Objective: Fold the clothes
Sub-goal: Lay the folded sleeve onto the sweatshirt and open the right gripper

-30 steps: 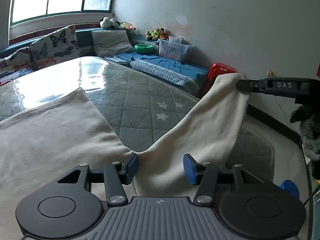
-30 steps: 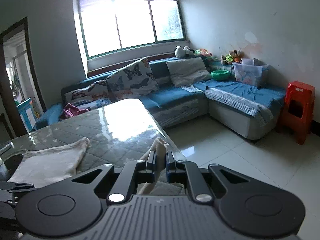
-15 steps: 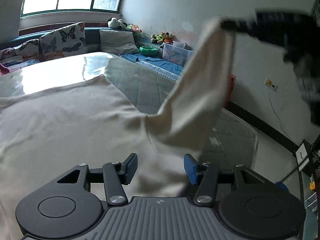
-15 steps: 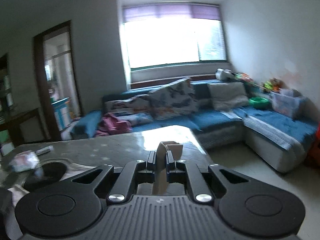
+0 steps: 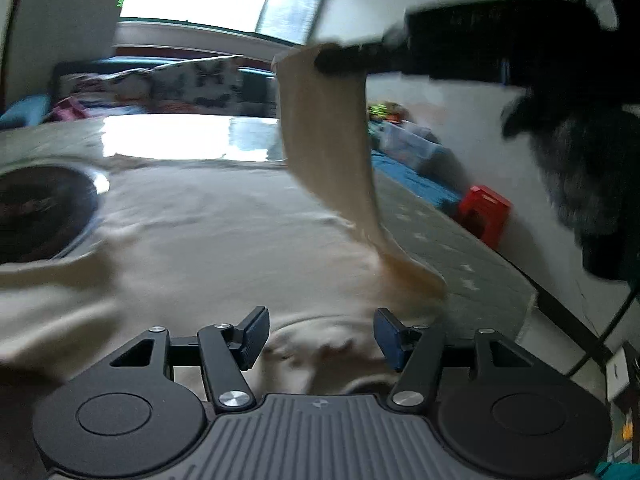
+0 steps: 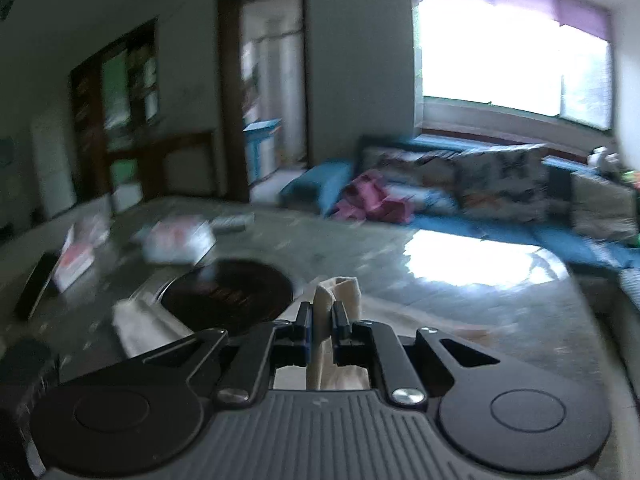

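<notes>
A cream garment (image 5: 224,236) lies spread over the green quilted table (image 5: 460,248). One sleeve (image 5: 332,152) rises steeply from the cloth, its end pinched in my right gripper (image 5: 340,58), which reaches in from the upper right. In the right wrist view that gripper (image 6: 322,328) is shut on the sleeve end (image 6: 340,292), which pokes up between the blue pads. My left gripper (image 5: 320,334) hovers low over the near part of the garment with its jaws wide apart and nothing between them.
A dark round recess (image 5: 36,212) with a metal rim sits in the table at the left. Papers and packets (image 6: 176,236) lie at the far end. A blue sofa (image 6: 500,208) with cushions lines the window wall; a red stool (image 5: 484,212) stands beside the table.
My right gripper has carried the sleeve up and leftward over the garment, swinging its view toward the doorway. My left gripper stays open and has shifted left along the cloth.
</notes>
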A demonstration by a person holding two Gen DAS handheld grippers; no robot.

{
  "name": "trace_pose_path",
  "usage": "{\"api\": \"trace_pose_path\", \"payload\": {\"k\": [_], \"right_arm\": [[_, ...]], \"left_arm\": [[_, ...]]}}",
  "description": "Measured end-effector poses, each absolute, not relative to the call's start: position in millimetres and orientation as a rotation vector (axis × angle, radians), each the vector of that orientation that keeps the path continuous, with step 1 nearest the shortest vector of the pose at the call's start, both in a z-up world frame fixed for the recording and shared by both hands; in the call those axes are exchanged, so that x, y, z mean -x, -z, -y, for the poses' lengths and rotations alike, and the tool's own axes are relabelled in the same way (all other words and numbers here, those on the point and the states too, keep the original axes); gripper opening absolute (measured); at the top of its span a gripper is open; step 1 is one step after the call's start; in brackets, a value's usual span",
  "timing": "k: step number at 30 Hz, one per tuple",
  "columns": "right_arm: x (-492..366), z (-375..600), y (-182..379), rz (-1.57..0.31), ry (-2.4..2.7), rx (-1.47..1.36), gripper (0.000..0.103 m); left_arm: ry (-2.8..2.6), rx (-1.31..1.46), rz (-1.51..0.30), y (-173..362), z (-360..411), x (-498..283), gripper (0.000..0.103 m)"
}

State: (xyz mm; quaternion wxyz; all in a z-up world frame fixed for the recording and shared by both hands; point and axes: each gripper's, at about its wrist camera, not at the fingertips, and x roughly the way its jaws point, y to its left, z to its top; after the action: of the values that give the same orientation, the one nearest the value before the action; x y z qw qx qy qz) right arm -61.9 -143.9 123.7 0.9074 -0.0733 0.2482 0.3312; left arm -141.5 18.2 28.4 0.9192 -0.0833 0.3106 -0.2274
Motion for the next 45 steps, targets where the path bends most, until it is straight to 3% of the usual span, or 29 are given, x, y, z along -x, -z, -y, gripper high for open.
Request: {"api": "trace_pose_path", "payload": {"k": [6,7,13,28,37,45], "right_arm": [[67,105,-84,-0.640,-0.795,0.196,0.013],[69,105,-82,-0.646,-0.802,0.196,0.019],[72,131,-86,-0.632,-0.753,0.200,0.022],[76,237,-29,-0.786,-0.484,0.139,0.022],[54,222,-37,-0.692,-0.571,0.289,0.022],[24,215,-32,-0.730,-0.725,0.466,0.022]], "left_arm": [[0.389,0.214,-0.628,-30,-45,152,0.061],[0.383,0.217,-0.626,-31,-46,153,0.061],[0.362,0.213,-0.610,-38,-51,155,0.061],[0.119,0.202,-0.566,-50,-99,132,0.060],[-0.036,0.188,-0.626,-37,-133,118,0.059],[-0.050,0.161,-0.653,-28,-133,118,0.060]]}}
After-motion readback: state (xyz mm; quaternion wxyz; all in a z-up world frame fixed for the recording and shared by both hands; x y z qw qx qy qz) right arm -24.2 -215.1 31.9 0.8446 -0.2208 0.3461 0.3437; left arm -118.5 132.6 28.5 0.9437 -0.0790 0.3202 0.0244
